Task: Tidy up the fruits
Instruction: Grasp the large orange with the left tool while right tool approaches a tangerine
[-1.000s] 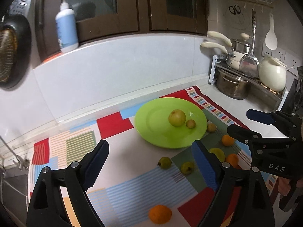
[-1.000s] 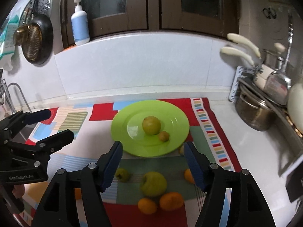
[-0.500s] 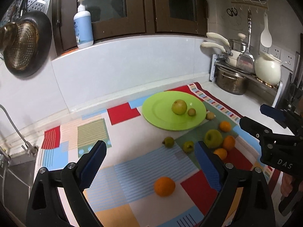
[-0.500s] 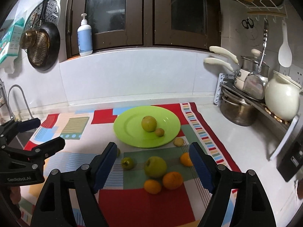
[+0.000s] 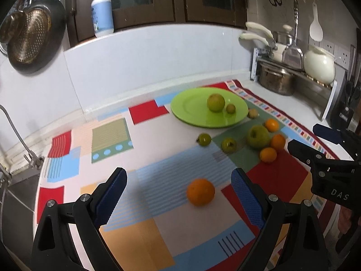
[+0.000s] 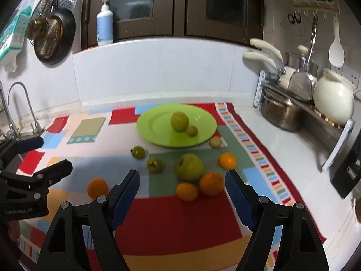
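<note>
Each gripper, left gripper (image 5: 179, 190) and right gripper (image 6: 182, 190), has 2 black angular arms, blue ribbed pads (image 5: 247, 199), silver screws; white "DAS" lettering at 3 o'clock marks the right one.

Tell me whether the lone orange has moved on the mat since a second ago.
No. The lone orange sits on the same blue-striped patch of the mat; only the camera pulled back.

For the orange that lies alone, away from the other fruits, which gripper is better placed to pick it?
Probably left. The lone orange lies just ahead of the open left gripper, while the right gripper faces the clustered fruits.
</note>
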### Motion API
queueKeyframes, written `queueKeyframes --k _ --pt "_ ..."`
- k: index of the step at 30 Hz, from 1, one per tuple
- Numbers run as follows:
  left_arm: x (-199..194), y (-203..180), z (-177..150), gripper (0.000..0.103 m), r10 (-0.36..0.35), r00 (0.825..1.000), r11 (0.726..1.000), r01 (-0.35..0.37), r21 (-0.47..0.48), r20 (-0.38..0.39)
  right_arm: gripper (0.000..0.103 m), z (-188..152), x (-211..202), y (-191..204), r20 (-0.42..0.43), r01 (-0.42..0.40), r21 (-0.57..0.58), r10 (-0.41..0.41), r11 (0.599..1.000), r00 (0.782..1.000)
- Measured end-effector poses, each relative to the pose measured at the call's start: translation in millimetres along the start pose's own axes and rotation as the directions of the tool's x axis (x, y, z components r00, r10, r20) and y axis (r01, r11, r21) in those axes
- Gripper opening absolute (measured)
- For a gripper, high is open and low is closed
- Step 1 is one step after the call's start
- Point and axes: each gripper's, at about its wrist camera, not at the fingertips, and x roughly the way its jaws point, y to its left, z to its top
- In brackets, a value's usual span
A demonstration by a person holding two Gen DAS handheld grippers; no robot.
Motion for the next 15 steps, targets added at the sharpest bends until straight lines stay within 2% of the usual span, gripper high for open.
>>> queueKeyframes --k 8,15 --pt "23.3 -6.9 -19.2 0.094 -0.024 0.997 1.0 0.024 0.0 -0.071 0.078 -19.3 20.2 -3.4 -0.075 -0.013 0.029 0.016 0.999 0.997" --pt "43.6 -11.5 -30.6 0.087 -0.039 0.993 0.999 0.04 0.008 -0.114 0.075 -30.1 38.3 -6.2 -0.113 -0.012 0.028 0.015 1.0 0.994"
